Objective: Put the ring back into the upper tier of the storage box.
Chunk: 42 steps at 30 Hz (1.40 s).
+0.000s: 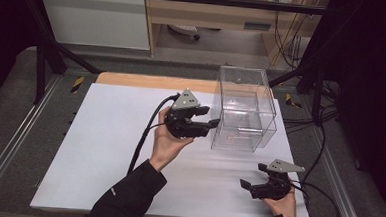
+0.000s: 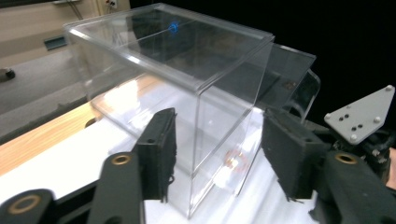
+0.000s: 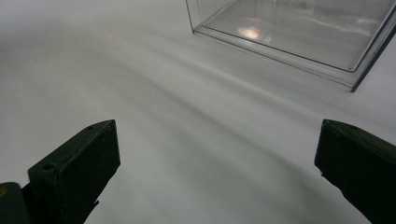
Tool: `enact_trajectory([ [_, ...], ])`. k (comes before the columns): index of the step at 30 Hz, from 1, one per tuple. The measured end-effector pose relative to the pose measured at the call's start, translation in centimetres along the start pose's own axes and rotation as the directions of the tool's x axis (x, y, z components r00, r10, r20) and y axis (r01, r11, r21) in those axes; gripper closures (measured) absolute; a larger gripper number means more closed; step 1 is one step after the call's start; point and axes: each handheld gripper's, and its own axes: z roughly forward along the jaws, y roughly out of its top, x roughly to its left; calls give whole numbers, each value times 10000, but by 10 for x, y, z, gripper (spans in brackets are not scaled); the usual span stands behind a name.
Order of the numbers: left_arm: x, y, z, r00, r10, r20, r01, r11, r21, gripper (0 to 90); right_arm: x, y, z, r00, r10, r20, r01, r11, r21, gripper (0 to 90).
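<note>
A clear acrylic box stands upright on the white sheet, right of centre. My left gripper is open at the box's left wall. In the left gripper view the near upright corner of the box lies between the spread jaws of the left gripper; I cannot tell if they touch it. My right gripper is open near the front right of the sheet, jaws pointing left. The right gripper has only bare sheet between its jaws, with the box's base farther off.
A wooden table edge shows behind the sheet. Black cables trail from both grippers across the sheet and off its right side. Dark frame posts stand at the back left. The other gripper's grey plate sits just beyond the box.
</note>
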Motion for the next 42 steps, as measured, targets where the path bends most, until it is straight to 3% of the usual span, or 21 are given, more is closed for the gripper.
enact_trajectory([
  [11, 19, -32, -23, 9993, -319, -213, 326, 9989, 348, 305, 0, 0, 0, 10000, -11, 1, 11, 10000, 16, 5],
  [17, 25, -54, -32, 9981, -164, -598, 206, 9973, 708, 208, 0, 0, 1, 10000, -35, -4, 35, 10000, 31, 5],
  [26, 33, -91, -44, 9945, -340, -995, 455, 9922, 1160, 80, 0, 0, 1, 10000, -7, 4, 7, 10000, 14, 5],
  [42, 45, -152, -73, 9871, -677, -1448, 929, 9801, 1754, 49, 0, 0, 1, 10000, 31, 12, -31, 10000, 60, 4],
])
